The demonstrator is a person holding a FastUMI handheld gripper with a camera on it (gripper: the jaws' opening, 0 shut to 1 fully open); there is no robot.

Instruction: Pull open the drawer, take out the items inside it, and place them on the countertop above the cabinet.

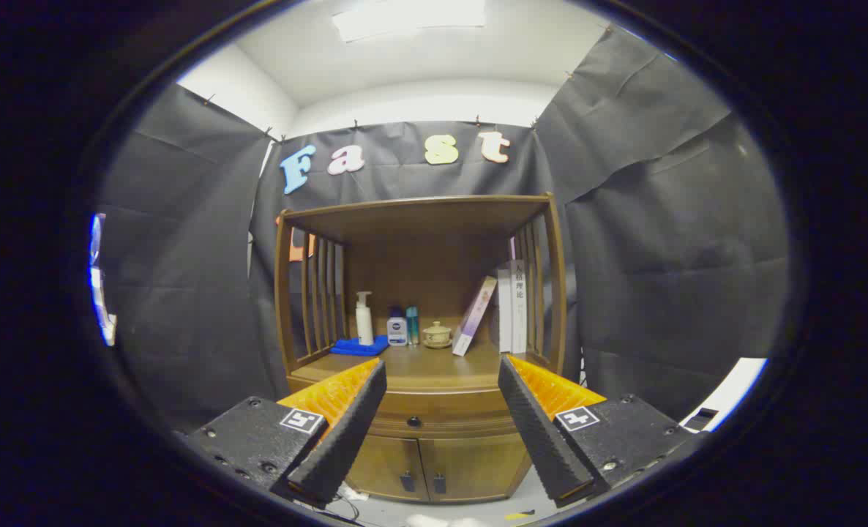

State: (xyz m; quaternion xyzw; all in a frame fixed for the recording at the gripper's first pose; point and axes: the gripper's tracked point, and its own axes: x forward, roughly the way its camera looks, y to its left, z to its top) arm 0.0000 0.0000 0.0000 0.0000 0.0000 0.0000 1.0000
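Observation:
A brown wooden cabinet (434, 410) stands straight ahead against the black cloth wall. Its drawer (441, 423) is closed, with a small dark knob (413, 421) in the middle of its front. The countertop (441, 366) above the drawer lies under a roofed shelf frame. My gripper (441, 373) is open and empty, some way back from the cabinet, and the drawer front and knob show between its fingers. What is inside the drawer is hidden.
On the countertop stand a white pump bottle (364, 318) on a blue cloth (359, 346), a small bottle (397, 326), a teal tube (412, 325), a lidded ceramic pot (437, 335) and leaning books (503, 307). Below the drawer are two cupboard doors (423, 467).

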